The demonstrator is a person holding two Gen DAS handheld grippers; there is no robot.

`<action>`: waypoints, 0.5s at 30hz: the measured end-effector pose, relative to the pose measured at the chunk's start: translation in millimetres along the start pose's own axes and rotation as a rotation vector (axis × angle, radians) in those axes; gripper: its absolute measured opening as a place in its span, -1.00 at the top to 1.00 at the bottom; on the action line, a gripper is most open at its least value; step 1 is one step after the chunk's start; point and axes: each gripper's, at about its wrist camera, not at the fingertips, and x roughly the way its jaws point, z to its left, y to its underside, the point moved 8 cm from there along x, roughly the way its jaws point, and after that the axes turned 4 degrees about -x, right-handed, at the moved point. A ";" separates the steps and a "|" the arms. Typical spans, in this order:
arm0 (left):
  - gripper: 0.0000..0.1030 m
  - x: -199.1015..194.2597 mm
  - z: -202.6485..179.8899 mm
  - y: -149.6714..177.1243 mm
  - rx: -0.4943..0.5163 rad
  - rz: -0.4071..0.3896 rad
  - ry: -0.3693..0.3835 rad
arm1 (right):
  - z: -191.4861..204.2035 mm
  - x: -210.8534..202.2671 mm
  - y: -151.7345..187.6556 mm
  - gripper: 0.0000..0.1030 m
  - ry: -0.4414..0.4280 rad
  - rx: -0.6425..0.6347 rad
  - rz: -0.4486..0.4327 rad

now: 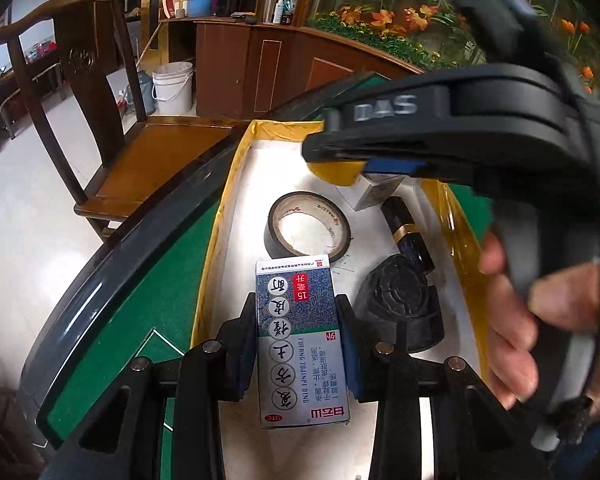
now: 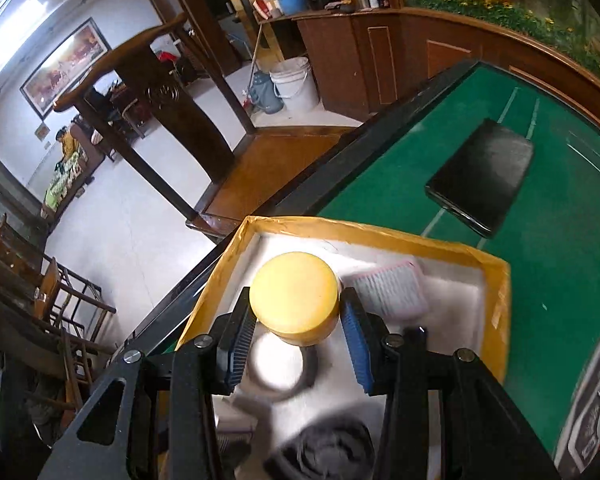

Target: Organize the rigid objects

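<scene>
Over the yellow-rimmed tray [image 1: 236, 168] on the green table [image 1: 148, 264], both grippers hang with something clamped between their pads. The left gripper [image 1: 298, 344] holds a tall medicine box [image 1: 300, 340] — white below, with a blue-grey leaf-patterned upper panel, black Chinese characters, a small red label and a red logo at the near end. Its blue pads press on the box's two long sides, and the box points lengthwise into the tray, above the tray's white floor.

Just beyond the box, inside the tray, a roll of black tape [image 1: 306, 226] lies flat with its pale core showing. To the right of the tape lie a dark cylinder with a gold band [image 1: 406, 232] and, nearer, a black embossed lump [image 1: 400, 304]; a small silvery carton [image 1: 376, 192] sits at the tray's far end.

The right gripper [image 2: 296, 322] grips a round yellow puck-like lid or tin [image 2: 294, 294] — smooth, flat-topped, matte — by its rim, over the tray's far-left corner as the right wrist view shows it. From the left wrist view this gripper crosses above the tray, a hand [image 1: 516, 320] on its handle.

Outside the tray, well apart on the green felt, lies a black phone [image 2: 484, 174].
</scene>
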 end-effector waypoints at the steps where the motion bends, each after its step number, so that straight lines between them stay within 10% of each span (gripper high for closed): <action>1: 0.26 1.1 0.3 0.5 0.000 0.002 0.001 | 1.1 4.0 -2.2 0.19 0.005 -0.006 -0.001; 15: 0.05 -4.0 -4.6 0.8 -0.001 -0.022 0.005 | 13.8 17.7 -19.6 0.16 -0.005 -0.052 -0.006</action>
